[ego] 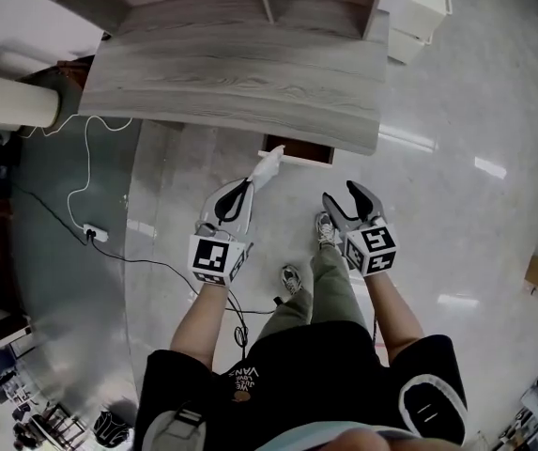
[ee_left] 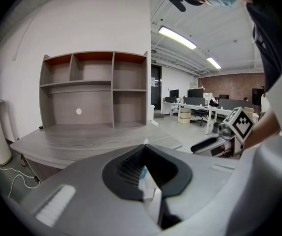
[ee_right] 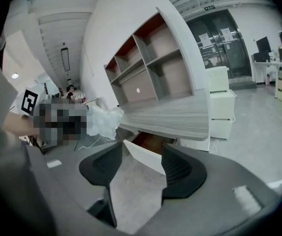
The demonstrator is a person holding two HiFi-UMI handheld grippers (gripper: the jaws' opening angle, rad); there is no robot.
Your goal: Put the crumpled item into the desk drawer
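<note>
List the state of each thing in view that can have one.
left gripper: shut on the crumpled item.
crumpled item: clamped in the left gripper, not yet in the drawer.
right gripper: open, nothing between its fingers.
desk drawer: pulled open under the desktop.

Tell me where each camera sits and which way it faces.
Head view: on the person's head, looking steeply down at desk and open drawer; arms, legs, left gripper, right gripper show.
Left gripper view: on the left gripper, facing the shelf unit; shut jaws hold the crumpled item; right forearm shows.
Right gripper view: on the right gripper, facing the drawer between open jaws; left forearm shows.
Both gripper views share the desk and crumpled item.
</note>
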